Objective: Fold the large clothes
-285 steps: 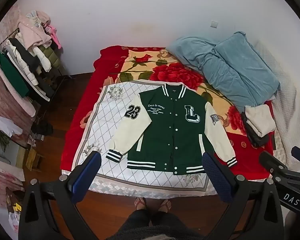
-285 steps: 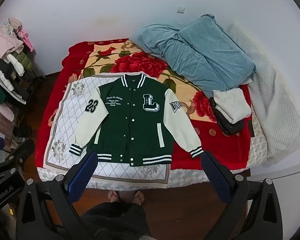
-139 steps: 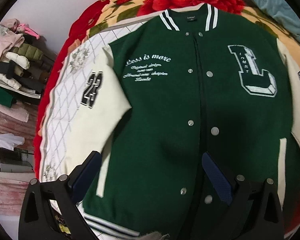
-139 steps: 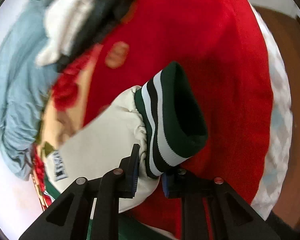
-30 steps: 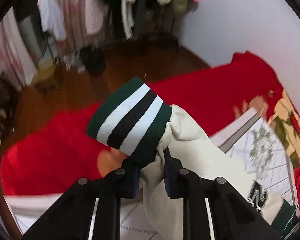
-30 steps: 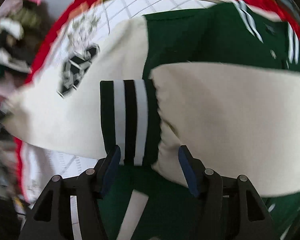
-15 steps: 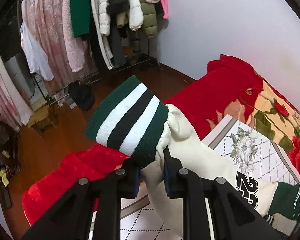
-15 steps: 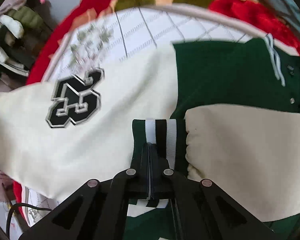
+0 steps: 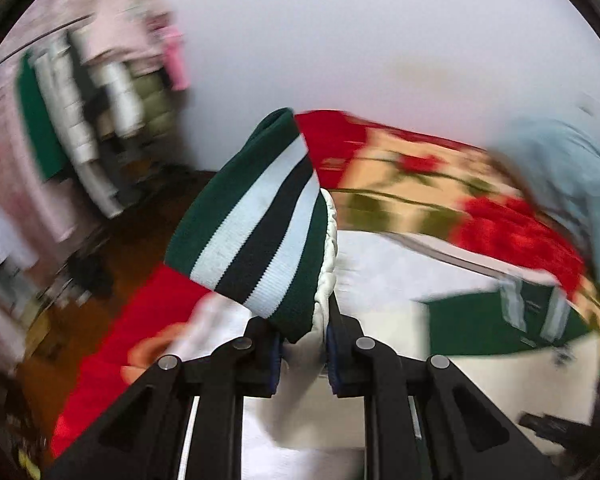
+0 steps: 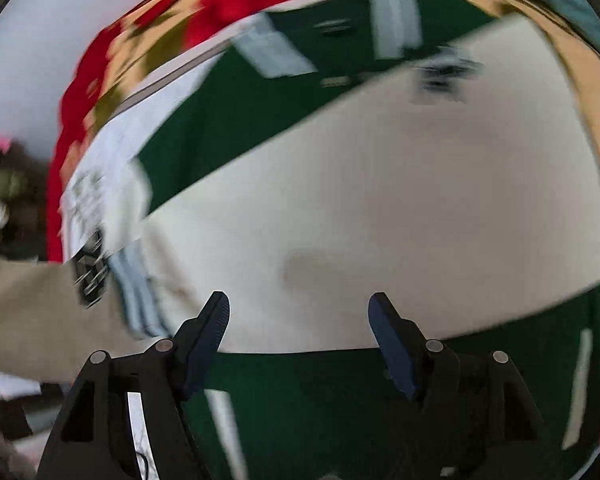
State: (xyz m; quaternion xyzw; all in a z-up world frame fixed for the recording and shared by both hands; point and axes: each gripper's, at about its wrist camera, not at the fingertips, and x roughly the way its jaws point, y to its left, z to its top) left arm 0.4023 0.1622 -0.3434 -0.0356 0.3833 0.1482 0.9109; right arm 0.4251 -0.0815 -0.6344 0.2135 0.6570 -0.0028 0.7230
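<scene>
The green varsity jacket [image 10: 300,408] with cream sleeves lies on the bed. In the left wrist view my left gripper [image 9: 300,344] is shut on the striped green, white and black sleeve cuff [image 9: 252,224], held up above the bed. The jacket's green collar [image 9: 512,320] lies at the lower right of that view. In the right wrist view the right sleeve [image 10: 380,216] lies folded across the green body. My right gripper [image 10: 298,312] hovers over it, its jaws opening with nothing between them. The other sleeve's striped cuff [image 10: 134,296] lies at the left. Both views are blurred.
A red flowered blanket [image 9: 440,184] and a white quilted sheet [image 9: 380,264] cover the bed. A light blue blanket [image 9: 572,176] is heaped at the back right. A clothes rack [image 9: 84,128] with hanging garments stands at the left over a dark wooden floor [image 9: 100,248].
My left gripper has swung right and upward with the cuff still held. My right gripper has let go of the right cuff, opened, and moved right along the folded sleeve.
</scene>
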